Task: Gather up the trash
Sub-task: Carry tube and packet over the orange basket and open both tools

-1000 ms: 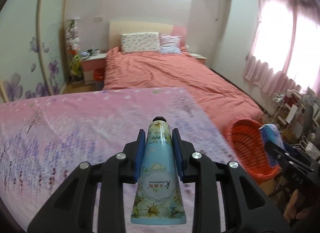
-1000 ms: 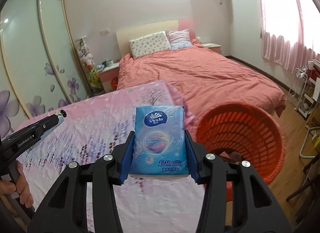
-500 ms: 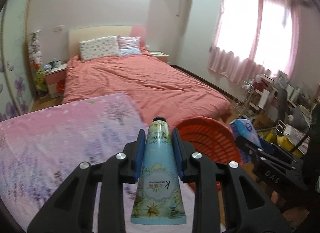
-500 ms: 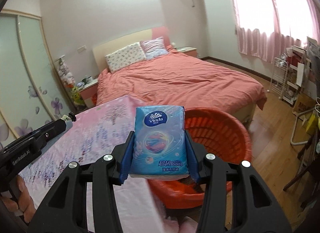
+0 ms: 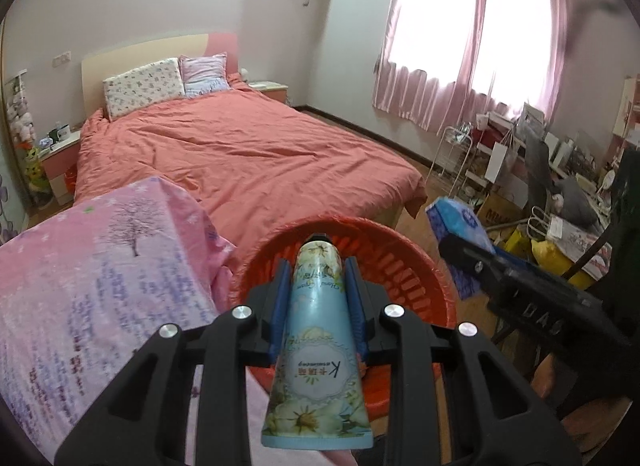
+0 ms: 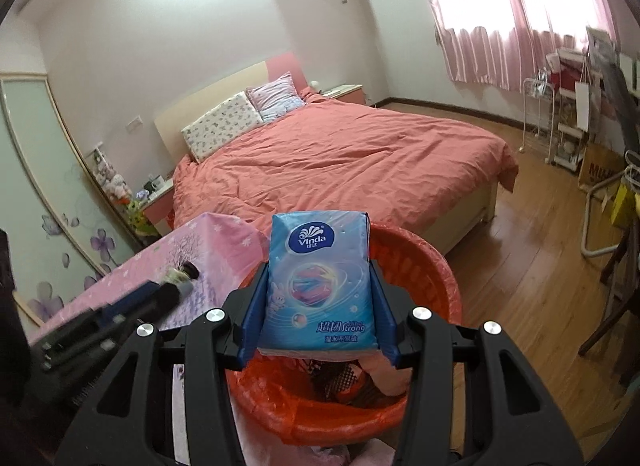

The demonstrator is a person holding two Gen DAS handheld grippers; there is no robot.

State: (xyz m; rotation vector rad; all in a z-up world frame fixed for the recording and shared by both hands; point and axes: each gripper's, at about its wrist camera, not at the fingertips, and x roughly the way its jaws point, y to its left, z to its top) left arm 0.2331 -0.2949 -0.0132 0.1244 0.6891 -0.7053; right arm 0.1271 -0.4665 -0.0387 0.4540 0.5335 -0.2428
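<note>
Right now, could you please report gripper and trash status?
Left gripper shut on blue floral tube. Right gripper shut on blue tissue pack. Both above red plastic basket. Nothing blocking.

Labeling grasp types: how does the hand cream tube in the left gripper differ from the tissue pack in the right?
The tube is narrow and tapered, cap end forward, flat crimped end near the camera; the tissue pack is a wide, flat rectangle.
The tube has floral print; the pack shows a Vinda logo.
The left gripper is closed narrowly; the right gripper grips much wider.
Both are blue, clamped between blue pads, held over the red basket.
</note>
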